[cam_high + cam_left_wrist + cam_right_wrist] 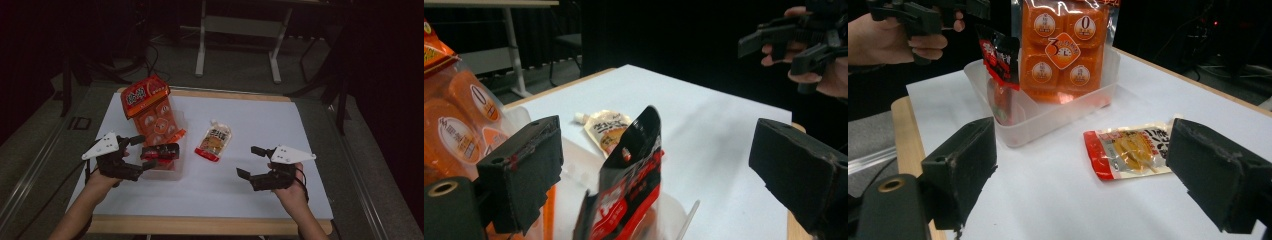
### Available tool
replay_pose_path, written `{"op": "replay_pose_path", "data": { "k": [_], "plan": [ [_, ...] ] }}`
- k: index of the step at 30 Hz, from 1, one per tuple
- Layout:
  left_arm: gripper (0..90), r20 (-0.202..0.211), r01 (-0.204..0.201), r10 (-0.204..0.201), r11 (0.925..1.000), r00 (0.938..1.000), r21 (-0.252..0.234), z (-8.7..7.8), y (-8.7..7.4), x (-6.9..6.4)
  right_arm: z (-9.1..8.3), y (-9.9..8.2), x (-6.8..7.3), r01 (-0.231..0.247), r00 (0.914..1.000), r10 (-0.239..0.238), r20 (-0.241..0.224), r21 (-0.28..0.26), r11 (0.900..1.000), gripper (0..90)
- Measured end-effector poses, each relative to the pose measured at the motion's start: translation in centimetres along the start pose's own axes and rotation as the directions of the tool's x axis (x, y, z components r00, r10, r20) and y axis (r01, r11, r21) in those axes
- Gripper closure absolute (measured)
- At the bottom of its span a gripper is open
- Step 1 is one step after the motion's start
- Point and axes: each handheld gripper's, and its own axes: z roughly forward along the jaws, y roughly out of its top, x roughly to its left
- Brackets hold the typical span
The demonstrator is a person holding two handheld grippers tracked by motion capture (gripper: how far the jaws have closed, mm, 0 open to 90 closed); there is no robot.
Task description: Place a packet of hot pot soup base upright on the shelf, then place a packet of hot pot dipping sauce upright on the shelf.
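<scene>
The left gripper (141, 151) hovers level above the clear tub (1058, 117), its jaws wide and apart from the black-and-red packet (629, 185) standing upright inside beside the orange pack (152, 112), while the right gripper (248, 161), jaws wide and empty, faces the spouted pouch (1130, 150) lying flat on the white table (260, 120).

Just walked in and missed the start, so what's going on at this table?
A person with a claw in each hand is packing snacks into a clear plastic tub. A large orange pack and a black-and-red packet stand in it. The left claw is open around the black-and-red packet, not gripping it. The right claw hovers open near a yellow pouch lying on the table.
</scene>
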Motion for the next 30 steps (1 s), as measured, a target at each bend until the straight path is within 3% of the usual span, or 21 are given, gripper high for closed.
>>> {"op": "replay_pose_path", "data": {
  "k": [2,6,12,20,24,30],
  "plan": [
    [7.8,0.007,-0.001,0.001,1.0000,1.0000,0.000,0.0,0.2,-0.5,0.2,0.0,0.1,0.013,0.9993,-0.012,0.035,-0.004,0.9999,11.5],
    [8.2,-0.005,-0.024,0.025,0.9995,0.9997,0.019,0.3,0.7,-1.9,0.5,0.0,-0.4,0.011,0.9992,-0.011,0.039,0.004,0.9999,11.1],
    [8.0,-0.014,-0.050,0.050,0.9987,0.9986,-0.008,0.8,1.2,-4.6,0.9,0.0,-1.0,0.000,0.9974,-0.001,0.072,0.007,1.0000,13.6],
    [8.0,0.047,-0.090,0.091,0.9955,0.9947,-0.030,1.5,1.6,-7.5,1.7,0.3,-2.0,0.013,0.9946,-0.015,0.102,0.023,0.9996,14.8],
    [7.9,0.068,-0.116,0.116,0.9932,0.9909,-0.017,2.2,1.1,-8.8,2.4,0.3,-2.6,0.006,0.9938,-0.009,0.110,0.030,0.9995,15.3],
    [7.9,0.104,-0.117,0.117,0.9931,0.9877,-0.009,3.0,0.0,-10.1,3.2,0.4,-3.4,0.001,0.9932,-0.006,0.116,0.040,0.9992,16.8]
  ]
}}
